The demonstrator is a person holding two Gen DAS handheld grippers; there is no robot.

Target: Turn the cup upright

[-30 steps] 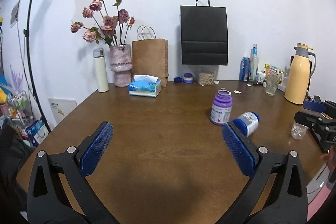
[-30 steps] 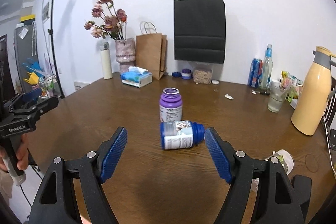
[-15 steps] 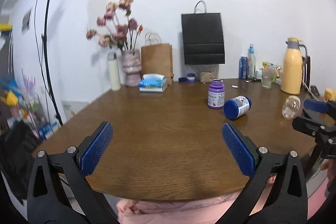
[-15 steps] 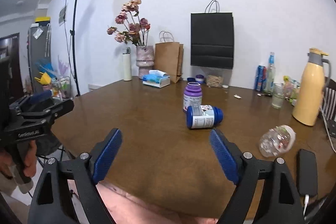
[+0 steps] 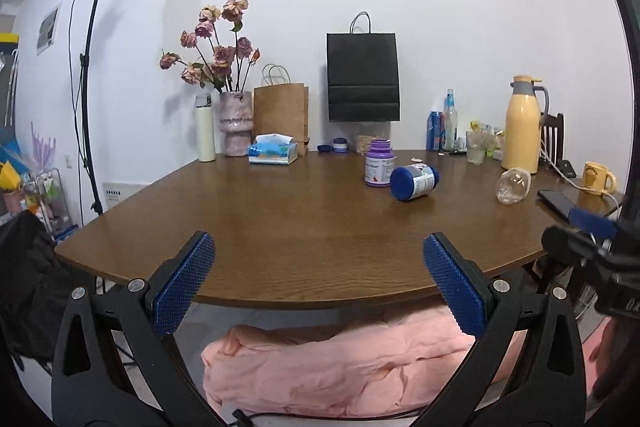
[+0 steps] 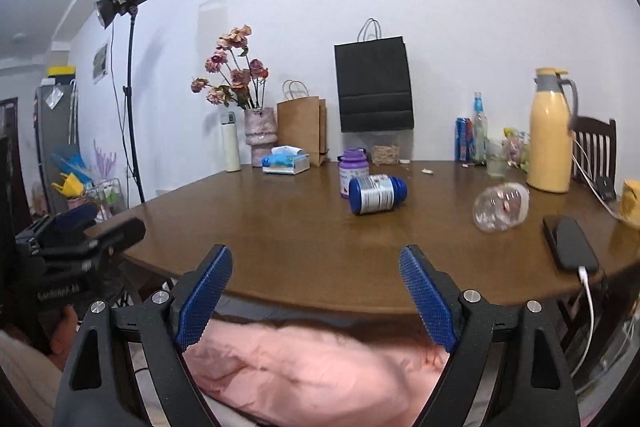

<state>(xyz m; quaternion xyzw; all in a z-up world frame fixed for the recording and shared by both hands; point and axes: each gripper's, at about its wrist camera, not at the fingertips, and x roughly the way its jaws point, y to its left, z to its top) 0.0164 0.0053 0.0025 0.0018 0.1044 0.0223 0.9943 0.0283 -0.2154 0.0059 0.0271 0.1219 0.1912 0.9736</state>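
Two grippers w/ blue-padded black fingers, both spread wide and holding nothing. Left gripper (image 5: 318, 285) and right gripper (image 6: 316, 297) hang off the near edge of the round brown wooden bench (image 5: 304, 223), over pink fabric (image 6: 320, 371) below, not touching anything on top.

Clear glass cup (image 6: 500, 207) is lying on its side toward the right part of the bench, well apart from both grippers. From the left cam it's at (image 5: 514, 185), in front of the tall yellow thermos jug (image 5: 520, 125). Black phone w/ white cable (image 6: 570, 243) sits just right of the cup, near the bench edge.

Mid-bench: blue-capped white-label bottle (image 6: 376, 193) tipped on its side, right next to an upright purple jar (image 6: 353, 171); can't tell if they touch.

Back by the wall: pink vase w/ dried roses (image 5: 236, 123), brown paper bag (image 5: 280, 115), black paper bag (image 5: 363, 77), tissue box (image 5: 273, 153), yellow mug (image 5: 598, 177) far right.
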